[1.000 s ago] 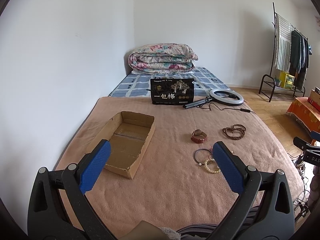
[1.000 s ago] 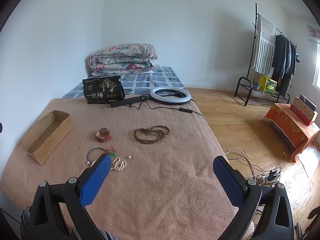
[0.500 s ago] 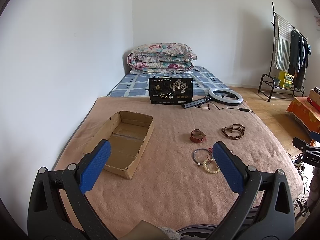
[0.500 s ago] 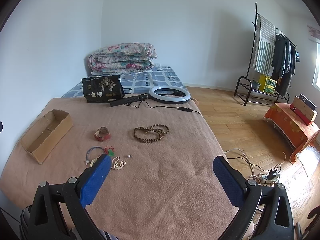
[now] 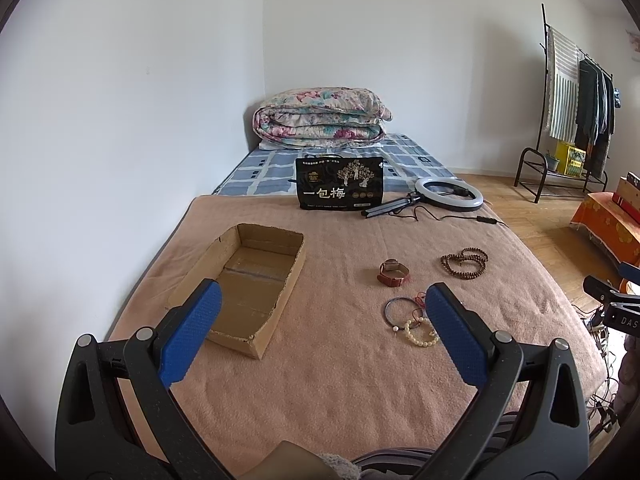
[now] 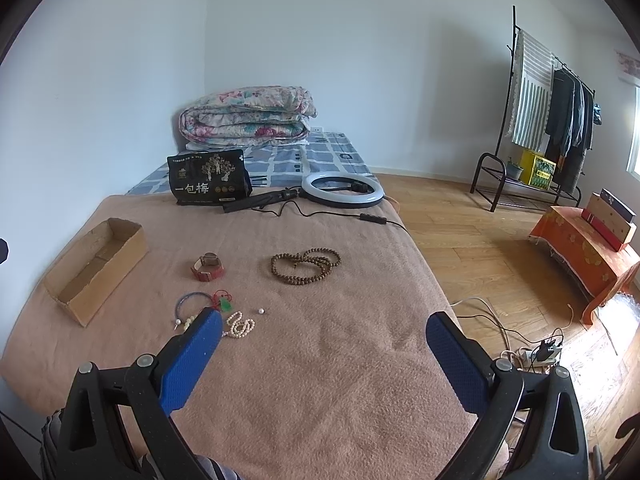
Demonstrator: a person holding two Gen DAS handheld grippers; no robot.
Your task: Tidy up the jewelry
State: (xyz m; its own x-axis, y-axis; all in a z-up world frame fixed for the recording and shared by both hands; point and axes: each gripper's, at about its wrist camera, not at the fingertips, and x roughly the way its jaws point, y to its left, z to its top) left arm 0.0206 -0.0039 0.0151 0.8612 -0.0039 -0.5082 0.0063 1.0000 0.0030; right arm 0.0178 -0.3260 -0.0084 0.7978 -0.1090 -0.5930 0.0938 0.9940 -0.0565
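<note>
Both wrist views, looking forward along my tongs over a bed covered by a pink blanket (image 5: pixel 340 360). My left gripper (image 5: pixel 322 334) is spread wide and holds nothing; my right gripper (image 6: pixel 324 354) is likewise wide and empty. Both hang above the near part of the blanket, touching no object.

In the left view, the open cardboard box (image 5: pixel 244 280) lies at about 11 o'clock from the tongs, its near end behind the left blue pad. The jewelry sits toward 1 o'clock: a red-strapped watch (image 5: pixel 393 273), a coil of brown wooden beads (image 5: pixel 464 263) farther right, and a blue bangle (image 5: pixel 400 310) with a cream pearl bracelet (image 5: pixel 420 334) just beside the right pad.

In the right view, the same pieces lie at 10 to 12 o'clock: watch (image 6: pixel 208 267), wooden beads (image 6: pixel 306 266), bangle (image 6: pixel 194 306), pearl bracelet (image 6: pixel 240 325) beside the left pad, and what may be a loose pearl (image 6: pixel 261 311), too small to confirm. The box (image 6: pixel 96 264) lies well apart at 10 o'clock.
</note>
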